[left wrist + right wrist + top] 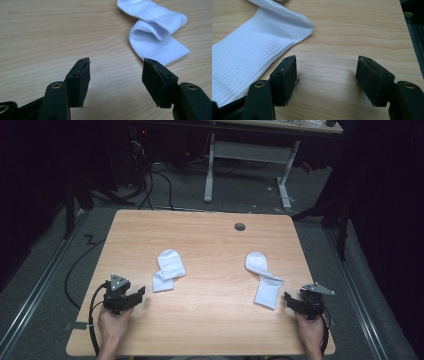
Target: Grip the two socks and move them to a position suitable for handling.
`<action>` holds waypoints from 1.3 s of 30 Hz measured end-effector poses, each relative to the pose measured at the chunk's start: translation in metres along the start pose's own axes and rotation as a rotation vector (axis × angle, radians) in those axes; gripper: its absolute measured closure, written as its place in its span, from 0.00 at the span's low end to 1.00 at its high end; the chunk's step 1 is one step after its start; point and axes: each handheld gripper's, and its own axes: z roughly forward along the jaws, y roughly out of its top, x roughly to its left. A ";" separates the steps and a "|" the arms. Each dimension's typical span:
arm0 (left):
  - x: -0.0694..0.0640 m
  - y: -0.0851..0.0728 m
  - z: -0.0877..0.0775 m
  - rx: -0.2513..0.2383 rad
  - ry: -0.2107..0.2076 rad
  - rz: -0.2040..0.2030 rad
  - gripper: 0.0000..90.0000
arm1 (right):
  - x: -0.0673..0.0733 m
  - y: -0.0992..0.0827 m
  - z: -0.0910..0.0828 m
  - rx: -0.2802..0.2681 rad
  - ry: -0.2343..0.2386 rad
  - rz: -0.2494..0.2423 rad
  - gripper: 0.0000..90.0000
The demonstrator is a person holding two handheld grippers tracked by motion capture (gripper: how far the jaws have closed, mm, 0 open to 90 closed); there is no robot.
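- Here's the light wooden rectangular table [210, 320], seen from above, with two white ribbed cotton socks lying on it, well apart from each other.
- The left sock [168, 270] sits left of the table's middle, folded over on itself, rounded toe end at the far side, cuff end nearer the person.
- The right sock [263, 279] lies right of the middle, stretched out and bent, toe far, open cuff near.
- The black two-jaw left gripper [134, 296] is low at the near left of the table, in the person's left hand [112, 325], aimed towards the folded sock.
- From the left gripper view: jaws apart, bare wood between them, nothing clamped. The folded sock [156, 32] lies just beyond the right-hand jaw tip, cuff edge close to it; whether they touch I cannot tell.
- The black two-jaw right gripper [290, 300] is at the near right edge, in the person's right hand [311, 332], just beside the cuff of the stretched sock.
- From the right gripper view: jaws spread wide, only table [352, 37] between them. The ribbed sock [249, 57] runs along the left-hand jaw, beside it, not between the pads.
- Far side of the tabletop: a small round grey cable port [240, 226].
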 end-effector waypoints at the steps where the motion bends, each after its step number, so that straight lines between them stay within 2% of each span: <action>1: -0.001 0.002 0.000 0.001 -0.002 0.005 0.45 | 0.000 0.000 0.000 0.000 0.000 0.000 0.37; 17: -0.021 0.021 0.008 0.008 -0.061 0.053 0.49 | 0.000 0.000 0.000 -0.001 0.002 -0.004 0.37; 23: -0.029 0.032 0.016 0.017 -0.076 0.071 0.49 | 0.000 0.000 0.000 -0.001 0.004 -0.005 0.37; 27: -0.034 0.040 0.024 0.031 -0.071 0.088 0.49 | 0.000 0.000 0.000 -0.002 0.005 -0.008 0.37; 31: -0.036 0.044 0.029 0.028 -0.074 0.076 0.49 | 0.000 0.000 0.000 -0.002 0.006 -0.009 0.37; 37: -0.042 0.054 0.041 0.046 -0.068 0.099 0.49 | 0.000 0.000 0.000 -0.001 0.006 -0.006 0.37; 39: -0.045 0.058 0.047 0.065 -0.058 0.115 0.48 | 0.000 0.000 0.000 -0.001 0.006 -0.006 0.37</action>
